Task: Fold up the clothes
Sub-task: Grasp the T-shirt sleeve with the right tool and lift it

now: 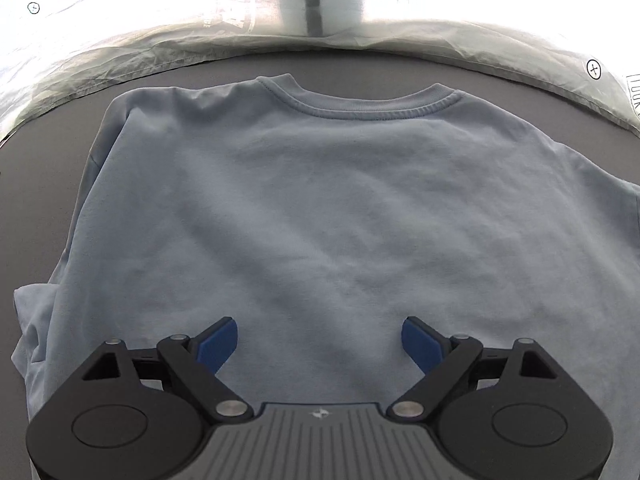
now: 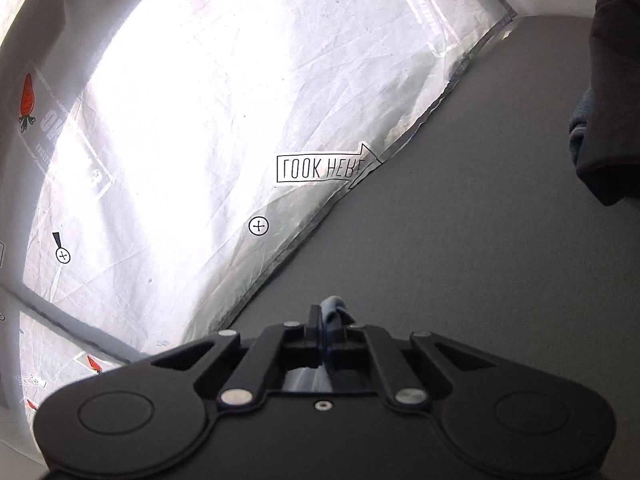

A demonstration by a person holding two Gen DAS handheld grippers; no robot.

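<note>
A light blue T-shirt lies flat on the dark grey table, its ribbed collar toward the far side and its left sleeve tucked under. My left gripper hovers over the shirt's near part, its blue pads wide apart with nothing between them. In the right wrist view my right gripper is shut on a pinch of the light blue fabric, which pokes out above the closed jaws. The remainder of the shirt is out of that view.
A crinkled white plastic sheet with printed marks and a "LOOK HERE" arrow borders the table on the far side. A dark garment sits at the right edge of the right wrist view.
</note>
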